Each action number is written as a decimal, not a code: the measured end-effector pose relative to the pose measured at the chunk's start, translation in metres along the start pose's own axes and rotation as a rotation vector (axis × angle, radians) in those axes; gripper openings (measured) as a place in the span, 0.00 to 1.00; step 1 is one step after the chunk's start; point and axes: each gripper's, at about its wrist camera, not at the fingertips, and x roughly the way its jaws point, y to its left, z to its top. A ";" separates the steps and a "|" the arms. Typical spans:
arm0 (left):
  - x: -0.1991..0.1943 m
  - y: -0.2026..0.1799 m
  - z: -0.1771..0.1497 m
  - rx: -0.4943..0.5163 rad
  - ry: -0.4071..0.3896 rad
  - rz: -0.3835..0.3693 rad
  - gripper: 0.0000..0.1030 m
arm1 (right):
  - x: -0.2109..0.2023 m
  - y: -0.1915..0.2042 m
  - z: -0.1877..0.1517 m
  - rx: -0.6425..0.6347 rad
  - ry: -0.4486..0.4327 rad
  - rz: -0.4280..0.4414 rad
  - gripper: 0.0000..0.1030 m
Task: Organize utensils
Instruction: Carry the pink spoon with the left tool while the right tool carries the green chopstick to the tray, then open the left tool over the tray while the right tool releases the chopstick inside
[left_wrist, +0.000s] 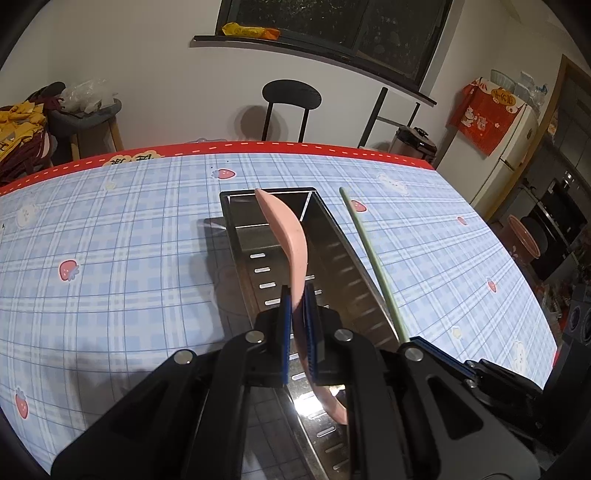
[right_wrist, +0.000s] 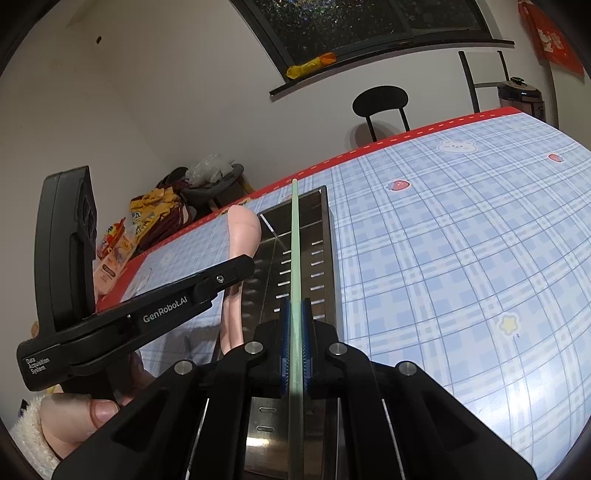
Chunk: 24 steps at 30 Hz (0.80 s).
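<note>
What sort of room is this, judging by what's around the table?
Most likely a home kitchen or dining area: a white fridge stands against the wall, a rice cooker sits beyond the table, and a black chair is drawn up to it.

The slotted tray stands on the surface, lengthwise toward the chair behind the surface's far edge. Above the tray, the left tool holds a spoon. Right of the tray, the right tool holds a chopstick. A cooker stands right of the chair.
</note>
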 end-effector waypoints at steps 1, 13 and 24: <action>0.000 -0.001 0.000 0.006 0.000 0.005 0.11 | 0.000 0.001 0.000 -0.005 0.001 -0.006 0.06; -0.025 0.001 0.008 0.021 -0.053 0.017 0.30 | -0.012 0.003 0.002 -0.015 -0.030 -0.042 0.17; -0.106 0.025 -0.024 0.058 -0.135 0.085 0.41 | -0.032 0.024 -0.007 -0.134 -0.074 -0.041 0.31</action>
